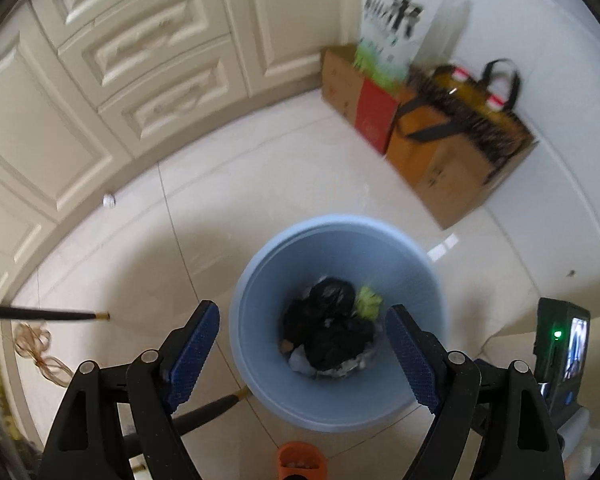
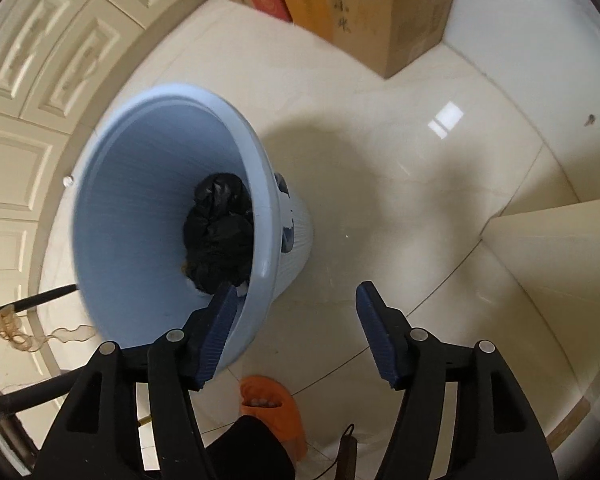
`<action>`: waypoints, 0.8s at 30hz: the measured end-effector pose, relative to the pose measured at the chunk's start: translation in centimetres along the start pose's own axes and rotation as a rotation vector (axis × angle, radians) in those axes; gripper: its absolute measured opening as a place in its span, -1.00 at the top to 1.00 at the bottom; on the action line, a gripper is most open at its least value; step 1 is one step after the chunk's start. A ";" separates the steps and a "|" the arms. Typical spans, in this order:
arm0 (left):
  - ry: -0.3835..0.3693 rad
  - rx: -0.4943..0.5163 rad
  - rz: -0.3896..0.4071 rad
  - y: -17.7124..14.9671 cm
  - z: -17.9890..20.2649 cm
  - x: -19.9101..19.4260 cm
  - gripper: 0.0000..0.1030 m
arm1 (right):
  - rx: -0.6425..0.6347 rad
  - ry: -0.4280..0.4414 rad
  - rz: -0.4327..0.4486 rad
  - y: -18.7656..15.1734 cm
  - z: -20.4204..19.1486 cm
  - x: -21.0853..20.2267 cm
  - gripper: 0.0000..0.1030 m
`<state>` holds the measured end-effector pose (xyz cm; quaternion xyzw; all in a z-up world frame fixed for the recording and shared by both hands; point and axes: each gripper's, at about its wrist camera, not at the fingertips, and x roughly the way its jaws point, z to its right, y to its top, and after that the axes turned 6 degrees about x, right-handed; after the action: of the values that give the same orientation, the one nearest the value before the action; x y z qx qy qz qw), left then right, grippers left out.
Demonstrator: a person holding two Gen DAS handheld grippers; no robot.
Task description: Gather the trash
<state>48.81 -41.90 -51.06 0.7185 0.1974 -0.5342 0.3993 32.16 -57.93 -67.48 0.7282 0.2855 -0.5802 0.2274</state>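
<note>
**Trash Collection: Status With Both Grippers Empty**

While both grippers hang above the floor, the light-blue waste bin [image 1: 338,322] stands upright on the cream tiles [image 1: 260,168], directly beyond the left gripper [image 1: 302,354]. The left gripper's jaws are spread wide apart and grip nothing. The right gripper [image 2: 296,334] is likewise spread and empty; its left finger overlaps the bin rim in view, and contact cannot be confirmed.

**Done, as judged from the bin contents:** crumpled black plastic bags [image 1: 332,328] lie at the bottom, together with a yellow-green scrap [image 1: 367,301] and some pale paper pieces. The bin is far from full.

**Remaining, as judged from the floor:**
- a small white crumpled ball [image 1: 109,200] lies at the foot of the cream cabinets [image 1: 112,80], well apart from the bin;
- a loose tangle of tan ribbon [image 1: 38,350] lies near the left edge, beside a black rod.

Cardboard boxes and shopping bags [image 1: 440,132] stand against the far wall; whether they count as trash cannot be determined.

An orange slipper [image 2: 272,404] is visible just below the bin.
</note>
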 end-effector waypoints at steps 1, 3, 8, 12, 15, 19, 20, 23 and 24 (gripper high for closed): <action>-0.001 0.012 0.024 0.0 0.4 -1.5 -0.59 | 0.002 0.010 0.014 -0.2 0.0 -1.0 -0.24; -0.006 0.032 0.069 -0.4 1.1 -4.3 -0.59 | 0.004 0.028 0.045 -0.7 -0.1 -3.2 -0.29; -0.017 0.062 0.188 -2.4 2.2 -12.9 -0.59 | -0.032 0.091 0.145 -2.4 -1.6 -10.2 -0.31; -0.025 0.054 0.297 -5.3 1.9 -20.8 -0.59 | -0.062 0.137 0.226 -4.1 -2.9 -16.1 -0.50; -0.028 0.042 0.394 -8.7 1.5 -27.5 -0.66 | -0.091 0.180 0.288 -6.1 -3.6 -20.7 -0.55; -0.004 0.032 0.534 -14.6 0.7 -36.6 -0.73 | -0.167 0.226 0.398 -10.1 -5.3 -27.7 -0.63; 0.008 0.028 0.565 -16.3 0.5 -38.6 -0.75 | -0.182 0.231 0.420 -10.9 -5.8 -29.0 -0.65; 0.046 0.004 0.653 -21.4 -0.4 -44.5 -0.89 | -0.235 0.243 0.493 -13.7 -7.0 -33.2 -0.74; 0.064 -0.008 0.684 -23.2 -0.9 -46.3 -0.90 | -0.251 0.249 0.516 -14.8 -7.4 -34.5 -0.79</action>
<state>16.61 -20.60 -16.51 0.7578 -0.0403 -0.3459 0.5518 21.74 -47.45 -32.19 0.8084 0.1861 -0.3697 0.4186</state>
